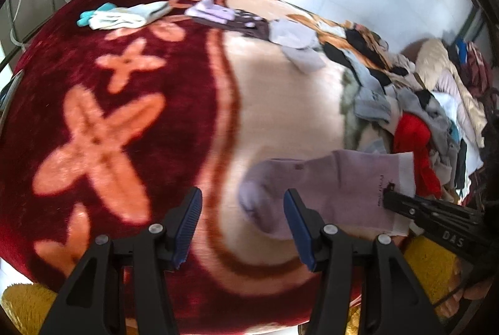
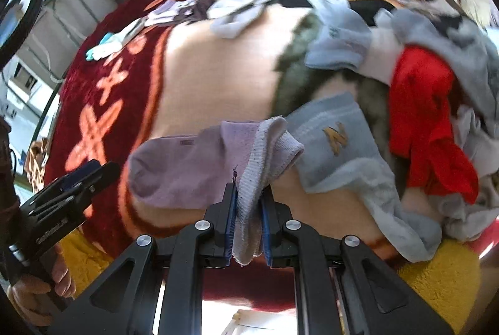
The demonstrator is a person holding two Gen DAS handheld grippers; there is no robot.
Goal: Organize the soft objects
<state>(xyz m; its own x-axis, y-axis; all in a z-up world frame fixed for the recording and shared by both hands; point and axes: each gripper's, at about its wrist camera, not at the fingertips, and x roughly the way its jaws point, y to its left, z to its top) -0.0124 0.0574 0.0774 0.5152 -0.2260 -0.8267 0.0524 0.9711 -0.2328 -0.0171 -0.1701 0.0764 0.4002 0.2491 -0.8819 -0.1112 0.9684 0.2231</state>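
Note:
A lilac sock (image 2: 181, 166) with a white cuff hangs out sideways over the red and cream blanket (image 1: 280, 101). My right gripper (image 2: 249, 197) is shut on the cuff, which is bunched between its blue pads. In the left wrist view the same right gripper (image 1: 386, 196) pinches the cuff end of the lilac sock (image 1: 327, 188). My left gripper (image 1: 244, 225) stands open at the toe end. The toe shows between its fingers, and the pads do not press on it. In the right wrist view the left gripper (image 2: 78, 176) sits left of the toe.
A jumbled pile of socks (image 1: 405, 104) covers the blanket's right side, with a red sock (image 2: 424, 104) and a grey sock with an N logo (image 2: 336, 148). Laid-out socks line the far edge: white-teal (image 1: 121, 15), lilac-dark (image 1: 218, 13), grey (image 1: 296, 38). Yellow fluffy fabric (image 2: 443, 272) lies near.

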